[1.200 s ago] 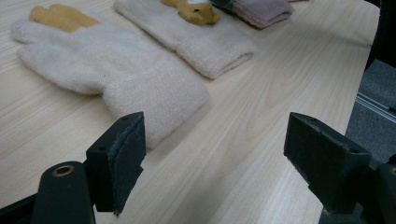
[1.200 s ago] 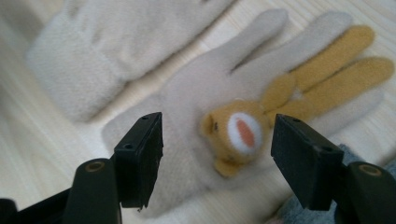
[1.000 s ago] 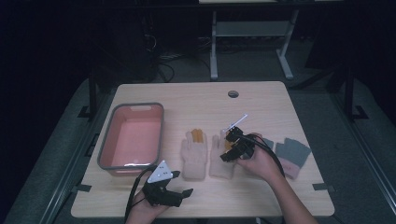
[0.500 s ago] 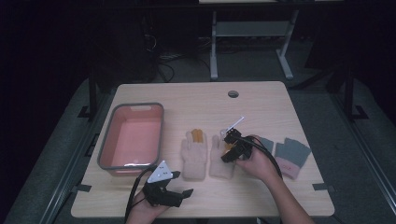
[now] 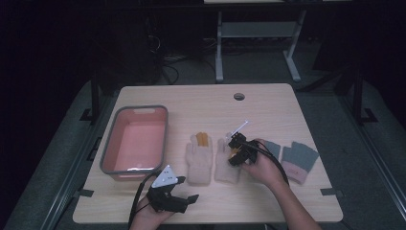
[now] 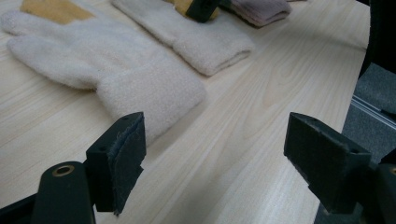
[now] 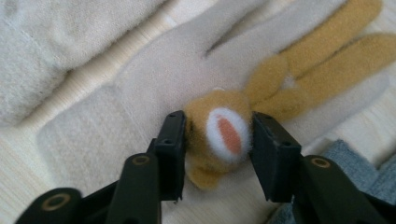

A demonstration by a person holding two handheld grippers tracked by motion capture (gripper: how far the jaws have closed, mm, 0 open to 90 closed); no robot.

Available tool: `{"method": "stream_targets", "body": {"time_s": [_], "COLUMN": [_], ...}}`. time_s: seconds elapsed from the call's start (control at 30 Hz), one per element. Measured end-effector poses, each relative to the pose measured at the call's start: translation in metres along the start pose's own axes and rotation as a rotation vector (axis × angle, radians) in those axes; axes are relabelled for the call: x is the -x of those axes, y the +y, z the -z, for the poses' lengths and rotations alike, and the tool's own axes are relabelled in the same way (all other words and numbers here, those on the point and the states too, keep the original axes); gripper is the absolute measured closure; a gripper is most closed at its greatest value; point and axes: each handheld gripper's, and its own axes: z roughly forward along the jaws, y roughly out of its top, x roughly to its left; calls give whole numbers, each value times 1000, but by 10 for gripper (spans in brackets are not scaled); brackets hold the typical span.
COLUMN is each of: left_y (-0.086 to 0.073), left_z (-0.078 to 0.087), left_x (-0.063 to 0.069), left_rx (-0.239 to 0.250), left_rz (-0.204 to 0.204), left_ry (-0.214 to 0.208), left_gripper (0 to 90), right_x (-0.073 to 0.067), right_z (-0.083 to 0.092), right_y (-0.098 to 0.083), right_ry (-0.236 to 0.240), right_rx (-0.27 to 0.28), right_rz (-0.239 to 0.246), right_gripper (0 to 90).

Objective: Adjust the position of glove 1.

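1. The right gripper [image 7: 217,154], jaws just closing, pinches the tan plush patch [image 7: 223,135] on the right cream glove [image 5: 226,160], mid-table.
2. The left gripper [image 6: 215,163] waits wide at the near edge.
3. Next move, likely: a lift toward the pink bin [image 5: 111,146], calling for a firm hold.

I can't read any text, label, brand or no. anywhere here. Nothing legible on the fuzzy cream knit gloves [image 5: 198,160] or my pink plastic bin [image 5: 135,143].

Cream gloves [image 5: 198,160] with tan fingers, grey-pink gloves [image 5: 298,160], a pink tub [image 5: 135,140].
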Motion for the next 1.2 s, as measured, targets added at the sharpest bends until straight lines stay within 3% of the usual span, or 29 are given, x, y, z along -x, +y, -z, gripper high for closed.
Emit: {"method": "stream_targets", "body": {"time_s": [0.4, 0.9, 1.2], "left_y": [0, 0, 0], "left_z": [0, 4, 5], "left_x": [0, -3, -5], "left_rx": [2, 8, 15], "left_rz": [9, 11, 22], "left_ry": [1, 9, 21], "left_gripper": [210, 210, 210], "right_x": [5, -9, -20], "right_z": [17, 48, 76], "right_y": [-4, 6, 14], "right_ry": [44, 40, 45], "right_rx": [44, 87, 133], "right_rz": [-29, 32, 68], "right_gripper": [628, 633, 634]}}
